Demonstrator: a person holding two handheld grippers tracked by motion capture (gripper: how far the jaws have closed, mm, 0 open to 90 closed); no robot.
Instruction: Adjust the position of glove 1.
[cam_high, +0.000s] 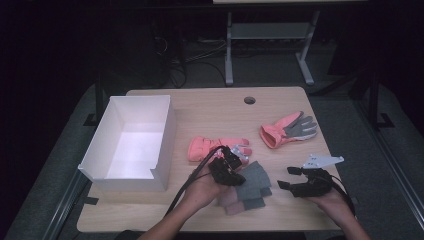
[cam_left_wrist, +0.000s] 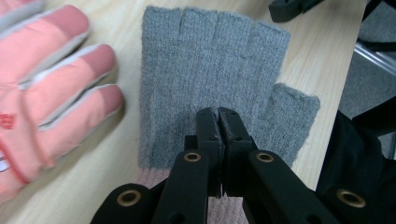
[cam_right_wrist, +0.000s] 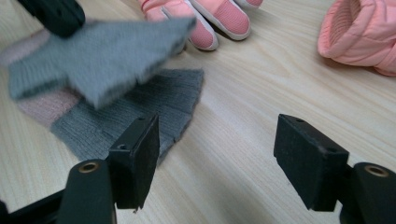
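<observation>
Hanging from left claw (cam_left_wrist: 218, 116) | grey glove (cam_left_wrist: 210, 70) | pinched, lifted

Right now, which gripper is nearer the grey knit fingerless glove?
Left. The left gripper is shut on the grey knit fingerless glove, lifting it. The right gripper hovers open beside it, not touching.

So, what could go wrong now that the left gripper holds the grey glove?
The left gripper pinches just a small fold of the upper grey glove, so it may slip out. A second grey glove lies directly under it and could be dragged along. The pink glove lies close and could be pushed on the way to the white box.
</observation>
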